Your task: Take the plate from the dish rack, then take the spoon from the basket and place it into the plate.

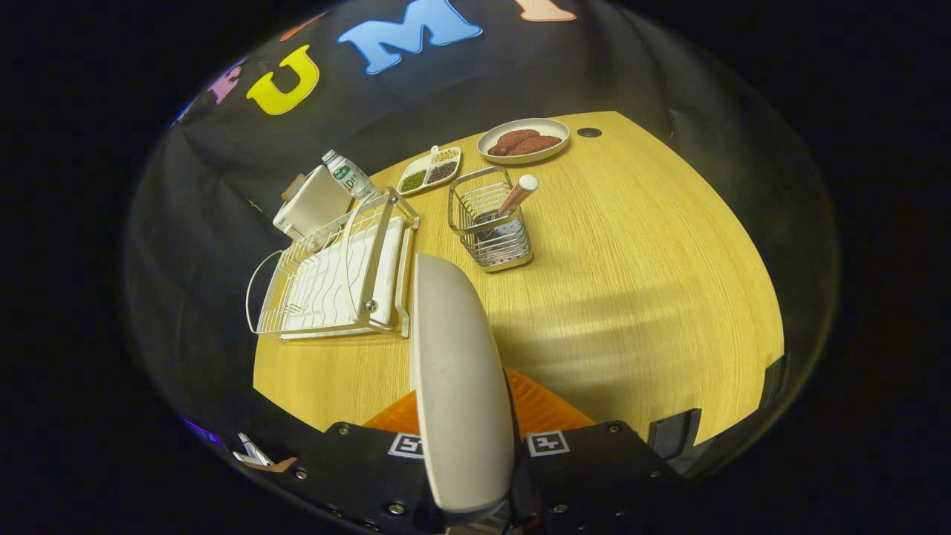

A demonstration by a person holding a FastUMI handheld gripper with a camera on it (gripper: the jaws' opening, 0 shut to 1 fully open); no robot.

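1. wooden table (631, 282), pale yellow grain, fills the scene; black cloth hangs behind it as the booth wall.
2. gripper (464, 446): its two orange fingers (546, 409) stand on either side of the plate, pressing on its faces; the gripper is closed on the plate.
3. plate (457, 371): off-white, held on edge between the fingers, its rim rising upright ahead of them, above the table and clear of the dish rack.
4. dish rack (334, 275): white wire frame with a ribbed tray beneath, standing on the table beyond the fingers, just beside the plate's upper rim.
5. basket (490, 223): metal wire caddy, upright on the table beyond the plate, near the dish rack but apart from it.
6. spoon (516, 195): its pale, pinkish handle leans out of the basket, tilted; the bowl end sits inside and is hard to make out.
7. divided dish (429, 172): holds green, dark and light grains, beyond the basket.
8. round dish (524, 140): carries brown pieces of food, near the table's far edge.
9. bottle (348, 177): tilted in view, behind the dish rack, next to a white box (312, 204).
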